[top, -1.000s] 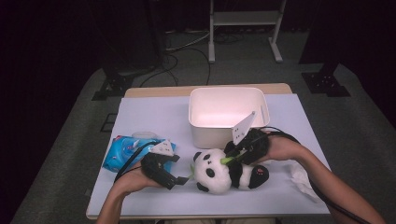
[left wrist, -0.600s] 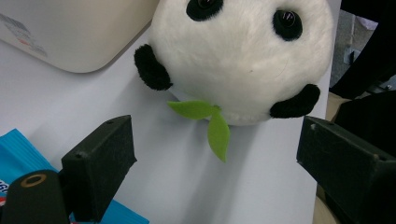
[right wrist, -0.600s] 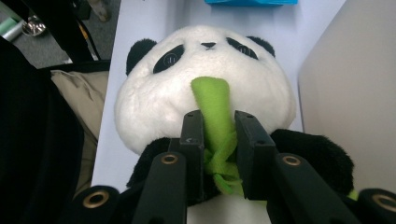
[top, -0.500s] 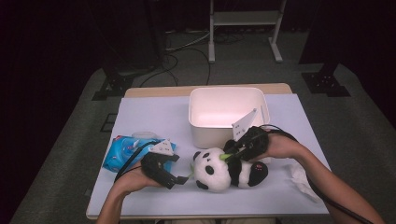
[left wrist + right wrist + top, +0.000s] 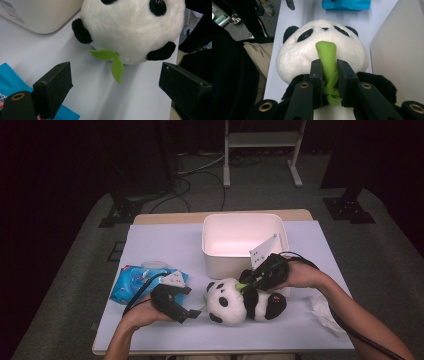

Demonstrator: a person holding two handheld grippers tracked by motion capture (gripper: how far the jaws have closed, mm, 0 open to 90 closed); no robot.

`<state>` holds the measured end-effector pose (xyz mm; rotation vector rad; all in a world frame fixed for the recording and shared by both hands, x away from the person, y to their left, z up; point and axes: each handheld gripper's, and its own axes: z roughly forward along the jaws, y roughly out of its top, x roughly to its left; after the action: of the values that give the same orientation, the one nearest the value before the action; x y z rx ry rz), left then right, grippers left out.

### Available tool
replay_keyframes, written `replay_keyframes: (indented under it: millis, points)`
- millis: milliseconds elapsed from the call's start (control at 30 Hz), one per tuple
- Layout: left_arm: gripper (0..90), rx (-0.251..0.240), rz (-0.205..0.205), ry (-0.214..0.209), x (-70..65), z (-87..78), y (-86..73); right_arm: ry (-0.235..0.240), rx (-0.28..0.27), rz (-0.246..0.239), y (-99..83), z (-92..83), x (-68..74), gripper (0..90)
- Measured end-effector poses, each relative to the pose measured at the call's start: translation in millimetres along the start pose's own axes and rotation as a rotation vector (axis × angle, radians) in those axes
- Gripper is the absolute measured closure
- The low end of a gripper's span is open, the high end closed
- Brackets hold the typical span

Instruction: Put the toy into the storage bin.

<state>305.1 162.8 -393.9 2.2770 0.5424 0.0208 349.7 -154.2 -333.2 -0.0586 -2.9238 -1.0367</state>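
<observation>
The right gripper's [image 5: 248, 283] jaws had just been closing and now pinched the plush panda's [image 5: 240, 301] green bamboo stalk [image 5: 327, 65]. From left: blue packet [image 5: 135, 282], left gripper [image 5: 192, 312] with jaws spread beside the panda's head, panda on the table [image 5: 165, 245] before the white bin [image 5: 243, 240].

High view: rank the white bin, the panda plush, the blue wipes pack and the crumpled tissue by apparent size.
1. white bin
2. panda plush
3. blue wipes pack, close to the panda and partly hidden by the left tool, so this order is unsure
4. crumpled tissue
</observation>
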Motion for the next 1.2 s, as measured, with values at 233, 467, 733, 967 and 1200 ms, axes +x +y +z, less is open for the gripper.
replay_keyframes:
  millis: [233, 467, 733, 967, 1200]
  points:
    - [10.7, -0.005, -0.015, 0.004, 0.4, -1.3, -4.8, 0.012, -0.005, -0.003, 3.4, -2.3, 1.0, 75.4]
    - [10.7, -0.002, -0.027, 0.007, 2.0, -4.3, -9.7, 0.031, -0.005, -0.018, 10.5, -8.9, 2.7, 75.4]
    - [10.7, -0.002, -0.027, 0.009, 1.7, -7.6, -12.1, 0.019, -0.009, -0.034, 21.9, -24.7, 7.3, 75.5]
    - [10.7, -0.010, -0.031, 0.009, 1.9, -7.8, -12.4, 0.000, -0.015, -0.036, 33.0, -42.6, 10.7, 75.5]
    - [10.7, -0.016, -0.031, 0.011, 1.8, -8.5, -11.1, -0.016, -0.020, -0.042, 44.8, -58.9, 13.6, 75.5]
